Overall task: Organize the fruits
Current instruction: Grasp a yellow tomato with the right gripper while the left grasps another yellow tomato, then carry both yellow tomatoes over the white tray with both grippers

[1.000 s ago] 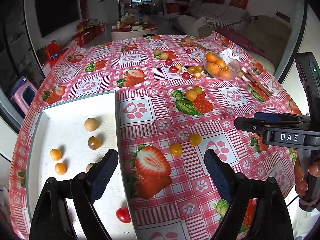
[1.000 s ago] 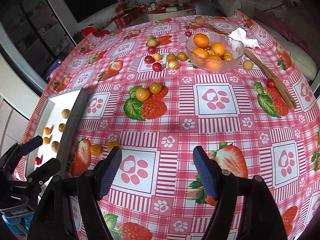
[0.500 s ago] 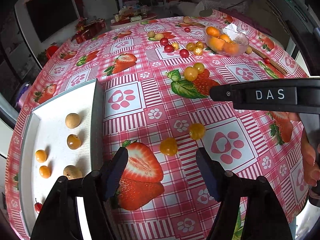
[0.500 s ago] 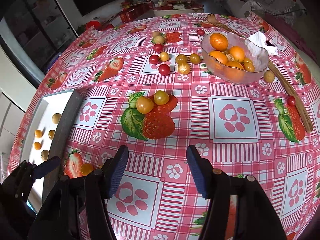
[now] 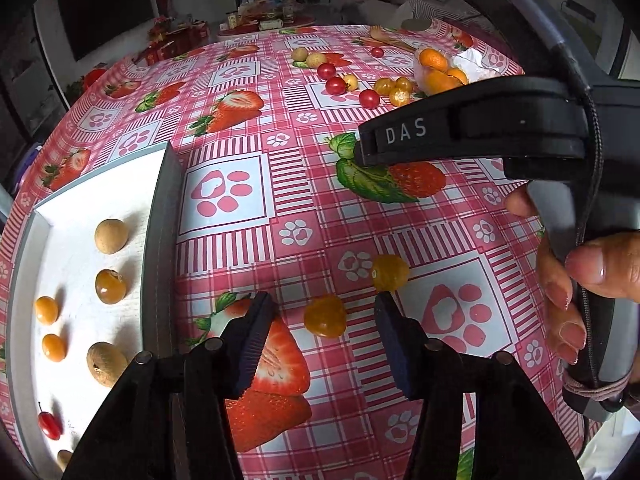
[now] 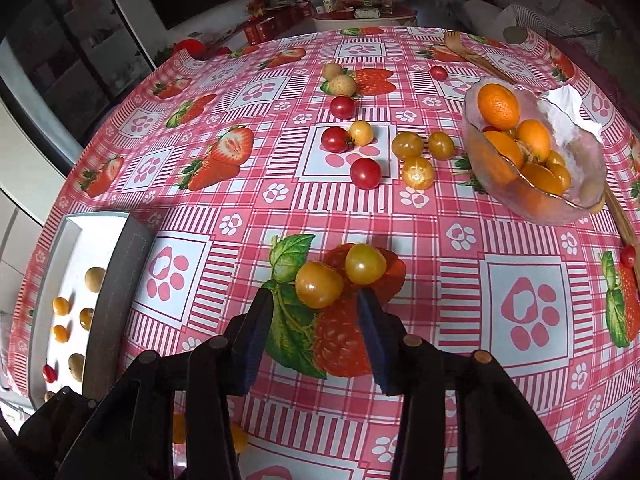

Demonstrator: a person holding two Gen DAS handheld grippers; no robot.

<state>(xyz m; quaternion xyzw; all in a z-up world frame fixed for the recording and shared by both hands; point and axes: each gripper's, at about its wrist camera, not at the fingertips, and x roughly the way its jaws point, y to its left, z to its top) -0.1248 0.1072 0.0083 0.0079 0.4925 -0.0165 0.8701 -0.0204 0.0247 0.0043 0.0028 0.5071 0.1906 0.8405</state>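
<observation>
Lettering "DAS" on right gripper (image 5: 404,136) | left gripper (image 5: 324,316) wide around yellow tomato (image 5: 325,316) | right gripper wide

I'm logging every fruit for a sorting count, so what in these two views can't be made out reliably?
- Left wrist view: the right gripper crosses the tablecloth, hiding the two yellow fruits on the printed strawberry.
- Left wrist view: the glass bowl is mostly behind that gripper; contents uncountable.
- Both views: the white tray runs under the left gripper and off the edge.
- Right wrist view: fruits deep in the bowl overlap behind the white tissue.
</observation>
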